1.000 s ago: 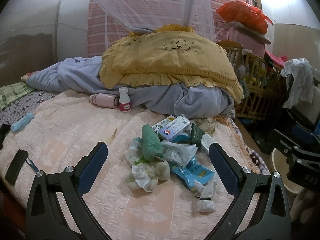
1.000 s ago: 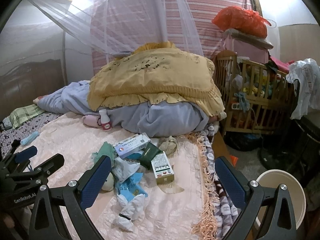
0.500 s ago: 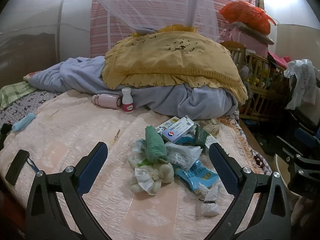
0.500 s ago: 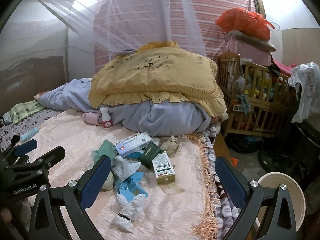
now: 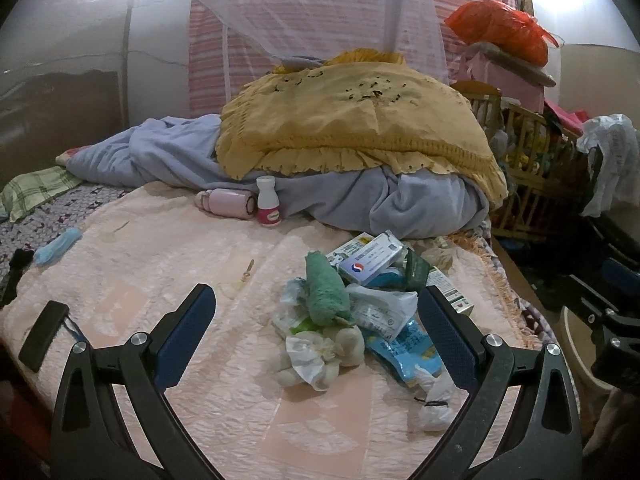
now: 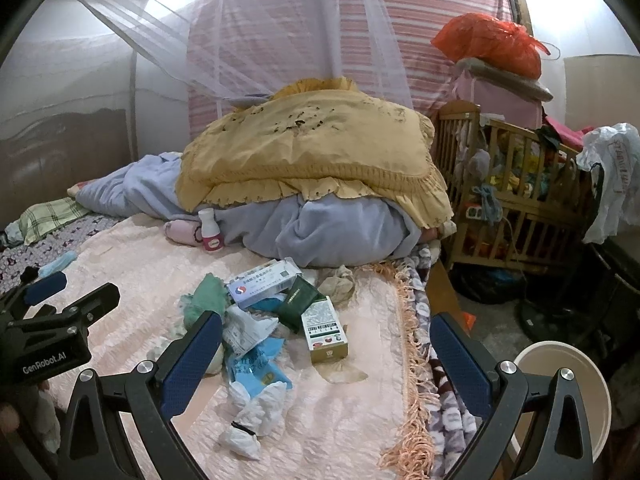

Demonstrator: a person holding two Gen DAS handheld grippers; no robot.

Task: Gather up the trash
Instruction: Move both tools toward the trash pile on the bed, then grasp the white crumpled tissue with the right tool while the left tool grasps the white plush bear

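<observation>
Green rolled cloth (image 5: pixel 326 294) atop trash pile (image 5: pixel 360 312), long axis front-to-back.

Pink quilt (image 5: pixel 168 264), yellow pillow (image 5: pixel 352 128)

The trash (image 5: pixel 360 304) lies in one loose heap on the pink bedspread (image 5: pixel 160 264), near its fringed right edge. A white-and-blue box (image 6: pixel 264 283) lies flat on top — a dark green packet (image 6: pixel 298 303) and a green-and-white carton (image 6: pixel 325 330) touching it. A rolled green cloth (image 5: pixel 325 288), crumpled tissues (image 5: pixel 316 354), a blue wrapper (image 5: pixel 404 350) and a knotted white bag (image 6: pixel 250 418) lie nearer the foot edge.
</observation>
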